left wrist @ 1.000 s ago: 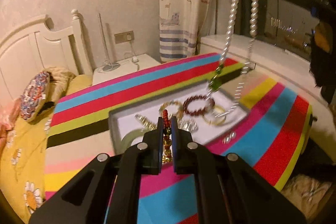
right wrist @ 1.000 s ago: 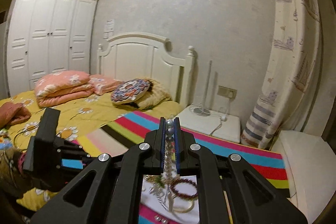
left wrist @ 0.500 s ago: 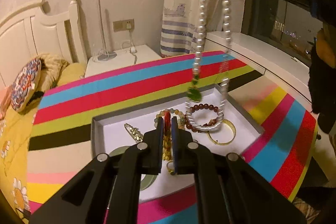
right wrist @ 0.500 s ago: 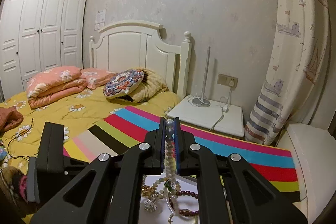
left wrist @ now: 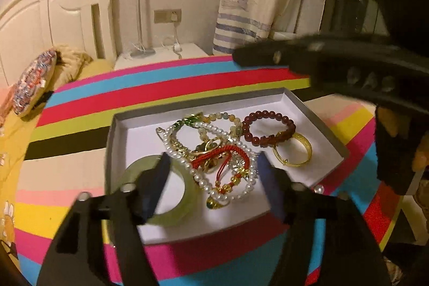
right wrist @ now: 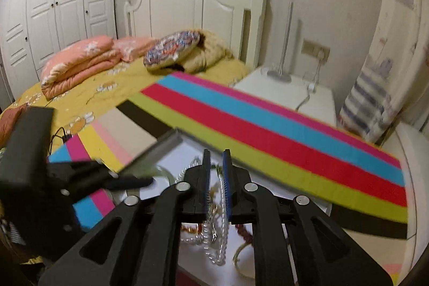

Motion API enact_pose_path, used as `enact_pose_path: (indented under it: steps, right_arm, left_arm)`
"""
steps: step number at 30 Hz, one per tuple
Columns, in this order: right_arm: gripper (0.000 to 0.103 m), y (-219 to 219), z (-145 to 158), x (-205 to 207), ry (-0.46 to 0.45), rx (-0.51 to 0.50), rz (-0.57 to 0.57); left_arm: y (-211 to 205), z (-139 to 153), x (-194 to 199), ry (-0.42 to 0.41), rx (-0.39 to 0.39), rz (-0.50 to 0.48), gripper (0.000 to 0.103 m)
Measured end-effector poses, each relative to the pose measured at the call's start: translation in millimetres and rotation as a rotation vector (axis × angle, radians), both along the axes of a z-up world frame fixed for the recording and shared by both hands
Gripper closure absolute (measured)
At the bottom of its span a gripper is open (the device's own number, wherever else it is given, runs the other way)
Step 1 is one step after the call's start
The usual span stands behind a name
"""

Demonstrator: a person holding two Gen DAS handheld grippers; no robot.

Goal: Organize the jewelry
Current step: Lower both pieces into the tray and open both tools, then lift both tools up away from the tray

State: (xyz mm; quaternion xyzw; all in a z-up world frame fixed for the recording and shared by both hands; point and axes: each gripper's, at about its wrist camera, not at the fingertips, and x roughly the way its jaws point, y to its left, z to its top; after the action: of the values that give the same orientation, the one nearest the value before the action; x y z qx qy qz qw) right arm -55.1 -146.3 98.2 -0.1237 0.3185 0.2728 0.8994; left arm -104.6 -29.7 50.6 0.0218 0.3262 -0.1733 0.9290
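Beads in the box, under both grippers.
L gripper (left wrist: 211,168) jaws just opened wide over pearl necklace (left wrist: 187,165) and red cord bracelet (left wrist: 228,160) in tray (left wrist: 316,111); R gripper (right wrist: 215,165) jaws just opened a bit, tilted down.

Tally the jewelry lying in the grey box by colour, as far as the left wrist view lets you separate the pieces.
White pearl necklace: 1
Dark red bead bracelet: 1
Gold bangle: 1
Pale green jade bangle: 1
Red cord piece: 1
Pale mixed bead strand: 1
Total: 6; tangled gold bits uncounted.

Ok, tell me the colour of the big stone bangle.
Pale green bangle, clearest in the left wrist view.
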Motion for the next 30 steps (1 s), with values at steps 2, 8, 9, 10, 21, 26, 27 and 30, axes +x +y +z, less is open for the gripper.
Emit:
enact_pose_path:
  steps: [2,8,9,10,21,26,27,30]
  right_arm:
    - [0.065,-10,-1,-6,-0.001,0.033,-0.009]
    - [0.058,-49,-6,-48,-0.054,0.049,-0.033]
    - [0.058,-56,-9,-58,-0.064,0.045,-0.033]
    - [0.058,-61,-12,-65,-0.067,0.042,-0.029]
    - [0.059,-84,-71,-109,0.058,-0.040,0.018]
    - [0.069,-83,-88,-97,0.128,-0.079,-0.008]
    - [0.072,-83,-90,-96,0.133,-0.086,-0.011]
    - [0.075,-81,-93,-92,0.140,-0.105,-0.021]
  left_arm:
    - [0,-1,-10,-0.018,0.015,0.003,0.027]
    - [-7,-9,-42,-0.051,0.042,-0.006,0.018]
    - [-8,-11,-47,-0.050,0.041,-0.013,0.017]
    - [-10,-12,-52,-0.048,0.039,-0.021,0.016]
    - [-24,-25,-74,-0.018,0.053,-0.051,0.008]
    - [-16,-29,-66,0.030,0.008,-0.047,0.008]
    - [-16,-29,-65,0.035,0.003,-0.047,0.008]
    - [-16,-30,-64,0.041,0.000,-0.054,0.008]
